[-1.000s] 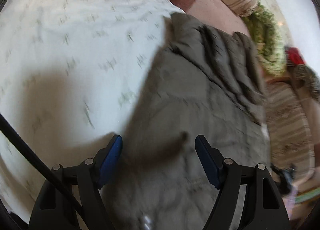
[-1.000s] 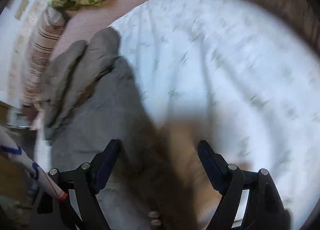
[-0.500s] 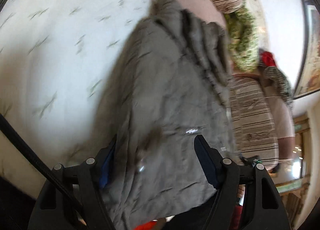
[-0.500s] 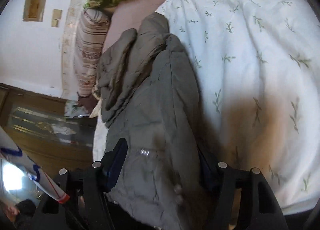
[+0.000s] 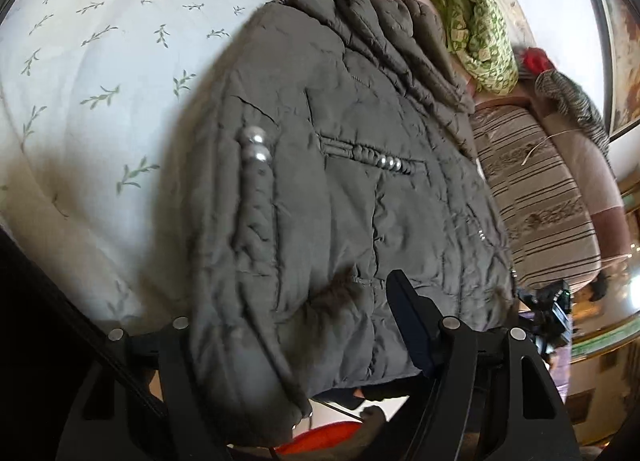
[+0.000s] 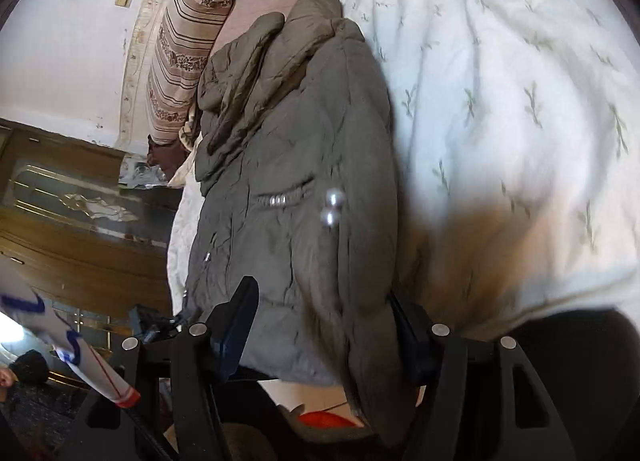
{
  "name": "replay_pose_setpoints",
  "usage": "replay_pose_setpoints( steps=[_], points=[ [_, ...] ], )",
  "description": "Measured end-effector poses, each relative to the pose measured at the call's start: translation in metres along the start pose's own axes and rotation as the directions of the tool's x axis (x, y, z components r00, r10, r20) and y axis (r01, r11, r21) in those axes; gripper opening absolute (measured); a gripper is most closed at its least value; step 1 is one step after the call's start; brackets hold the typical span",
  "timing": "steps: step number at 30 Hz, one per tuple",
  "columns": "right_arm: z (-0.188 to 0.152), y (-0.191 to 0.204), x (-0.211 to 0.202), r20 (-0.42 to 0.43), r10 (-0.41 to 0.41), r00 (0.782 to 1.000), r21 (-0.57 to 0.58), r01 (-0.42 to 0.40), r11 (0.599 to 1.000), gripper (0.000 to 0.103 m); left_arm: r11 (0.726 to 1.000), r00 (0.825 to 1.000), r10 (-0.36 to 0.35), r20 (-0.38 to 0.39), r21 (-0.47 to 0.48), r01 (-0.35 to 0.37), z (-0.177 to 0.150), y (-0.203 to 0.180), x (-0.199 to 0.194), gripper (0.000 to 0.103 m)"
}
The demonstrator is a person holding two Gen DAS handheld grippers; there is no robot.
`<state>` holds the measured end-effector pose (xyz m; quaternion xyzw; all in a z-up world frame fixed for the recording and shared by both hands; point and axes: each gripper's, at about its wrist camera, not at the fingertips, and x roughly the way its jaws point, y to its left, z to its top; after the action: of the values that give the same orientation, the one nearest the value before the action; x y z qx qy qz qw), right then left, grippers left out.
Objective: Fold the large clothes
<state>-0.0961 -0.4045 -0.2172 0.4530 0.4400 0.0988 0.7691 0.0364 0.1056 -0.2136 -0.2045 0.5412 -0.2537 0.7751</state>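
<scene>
A grey-olive padded jacket point(image 5: 360, 121) with pearl trim lies along the edge of the white leaf-print bed point(image 5: 100, 61). Its hem hangs over the near side. My left gripper point(image 5: 304, 301) has that hem bunched between its fingers; the right blue pad point(image 5: 404, 321) presses the fabric and the left finger is hidden under it. In the right wrist view the jacket point(image 6: 288, 141) fills my right gripper point(image 6: 320, 297). Its jaws are closing on the hem, the left pad point(image 6: 240, 321) against the cloth and the right finger mostly covered.
A striped bolster point(image 5: 532, 201) and a green patterned cloth point(image 5: 476, 29) lie beyond the jacket. A wooden cabinet point(image 6: 60, 229) stands past the bed's end, with a rolled white paper point(image 6: 60, 345) near it. An orange object point(image 6: 324, 419) is on the floor below.
The jacket has come much closer and its hem now hangs off the bed's edge between both pairs of fingers. Both views have drawn back over that edge. The right jaws have narrowed.
</scene>
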Motion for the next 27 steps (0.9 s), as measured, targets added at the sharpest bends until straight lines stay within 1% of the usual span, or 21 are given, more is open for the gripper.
replay_pose_setpoints(
  steps=[2, 6, 8, 9, 10, 11, 12, 13, 15, 18, 19, 20, 21, 22, 23, 25, 26, 27],
  points=[
    [-0.008, -0.004, 0.003, -0.015, -0.005, 1.0, 0.006, 0.005, 1.0, 0.067, 1.0, 1.0, 0.022, 0.012, 0.017, -0.022, -0.002, -0.005, 0.001, 0.074],
    [-0.017, -0.009, 0.01, -0.031, -0.032, 0.999, 0.003, 0.032, 0.999, 0.067, 0.995, 0.996, 0.081, 0.029, 0.05, -0.082, -0.005, -0.013, 0.003, 0.074],
    [-0.021, -0.007, 0.016, -0.037, -0.068, 0.997, -0.015, 0.068, 0.998, 0.067, 0.992, 0.994, 0.108, 0.032, 0.069, -0.11, -0.006, -0.019, 0.003, 0.074],
    [-0.022, -0.005, 0.018, -0.039, -0.09, 0.995, -0.027, 0.089, 0.996, 0.065, 0.989, 0.991, 0.127, 0.034, 0.073, -0.129, -0.006, -0.021, 0.002, 0.071],
    [-0.024, -0.003, 0.02, -0.039, -0.111, 0.993, -0.037, 0.11, 0.993, 0.062, 0.984, 0.987, 0.159, 0.036, 0.073, -0.162, -0.006, -0.024, 0.001, 0.054],
    [-0.025, -0.001, 0.021, -0.038, -0.137, 0.99, -0.048, 0.135, 0.99, 0.059, 0.979, 0.981, 0.189, 0.035, 0.075, -0.191, -0.005, -0.025, 0.002, 0.04],
    [-0.025, 0.001, 0.022, -0.034, -0.155, 0.987, -0.055, 0.153, 0.987, 0.056, 0.973, 0.976, 0.216, 0.027, 0.078, -0.217, -0.003, -0.026, 0.0, 0.037],
    [-0.026, 0.003, 0.021, -0.031, -0.165, 0.986, -0.061, 0.163, 0.985, 0.05, 0.971, 0.973, 0.227, 0.034, 0.073, -0.229, -0.003, -0.027, -0.004, 0.03],
    [-0.028, 0.006, 0.016, -0.024, -0.152, 0.988, -0.064, 0.151, 0.987, 0.042, 0.971, 0.974, 0.221, 0.057, 0.075, -0.225, -0.002, -0.029, -0.015, 0.029],
    [-0.029, 0.015, 0.004, 0.005, -0.095, 0.995, -0.083, 0.095, 0.992, 0.042, 0.974, 0.975, 0.202, 0.094, 0.08, -0.21, 0.0, -0.034, -0.023, 0.034],
    [-0.029, 0.016, 0.001, 0.011, -0.079, 0.997, -0.092, 0.08, 0.993, 0.042, 0.978, 0.979, 0.187, 0.084, 0.08, -0.194, 0.0, -0.034, -0.02, 0.044],
    [-0.03, 0.017, 0.001, 0.01, -0.076, 0.997, -0.103, 0.077, 0.992, 0.042, 0.98, 0.981, 0.178, 0.073, 0.081, -0.184, 0.001, -0.036, -0.017, 0.057],
    [-0.031, 0.016, 0.004, 0.004, -0.083, 0.997, -0.103, 0.083, 0.991, 0.043, 0.981, 0.984, 0.168, 0.061, 0.087, -0.173, 0.001, -0.037, -0.012, 0.063],
    [-0.032, 0.013, 0.007, -0.002, -0.091, 0.996, -0.094, 0.09, 0.992, 0.047, 0.981, 0.985, 0.166, 0.053, 0.093, -0.17, 0.0, -0.038, -0.006, 0.072],
    [-0.034, 0.008, 0.008, -0.005, -0.096, 0.995, -0.082, 0.095, 0.992, 0.048, 0.98, 0.984, 0.173, 0.047, 0.094, -0.177, -0.001, -0.04, -0.001, 0.074],
    [-0.038, 0.001, 0.015, -0.002, -0.118, 0.993, -0.046, 0.118, 0.992, 0.049, 0.97, 0.975, 0.22, 0.04, 0.093, -0.223, -0.006, -0.04, 0.006, 0.074],
    [-0.04, -0.001, 0.018, 0.008, -0.121, 0.993, -0.025, 0.122, 0.992, 0.049, 0.964, 0.969, 0.244, 0.046, 0.1, -0.247, -0.007, -0.042, 0.008, 0.061],
    [-0.042, -0.001, 0.018, 0.018, -0.126, 0.992, -0.015, 0.126, 0.992, 0.047, 0.954, 0.959, 0.278, 0.053, 0.097, -0.282, -0.008, -0.041, 0.007, 0.048]
  ],
)
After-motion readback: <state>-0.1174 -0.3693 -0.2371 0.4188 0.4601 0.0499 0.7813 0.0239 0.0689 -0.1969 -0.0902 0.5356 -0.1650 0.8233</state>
